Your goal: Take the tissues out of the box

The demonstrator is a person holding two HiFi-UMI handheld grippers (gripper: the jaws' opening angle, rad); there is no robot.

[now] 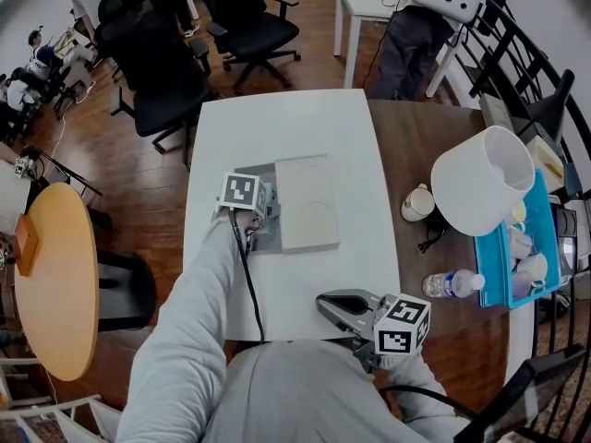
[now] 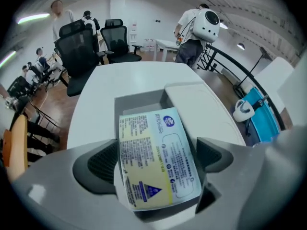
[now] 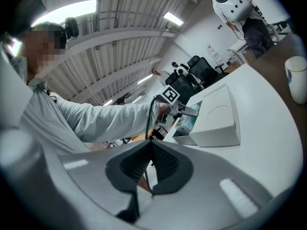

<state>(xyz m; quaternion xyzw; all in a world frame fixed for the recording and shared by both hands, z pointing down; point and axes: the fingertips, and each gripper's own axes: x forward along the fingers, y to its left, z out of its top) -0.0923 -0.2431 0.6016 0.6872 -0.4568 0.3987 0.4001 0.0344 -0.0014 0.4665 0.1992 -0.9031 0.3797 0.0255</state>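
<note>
Left gripper (image 1: 265,218) sits mid-frame in the head view, jaws spread wide either side of the tissue pack (image 2: 156,157). That pack lies in the grey tray (image 2: 139,102) pulled out left of the box (image 1: 307,203) on the table (image 1: 277,127). Right gripper (image 1: 337,305) hangs lower centre, jaws pressed together, empty.
</note>
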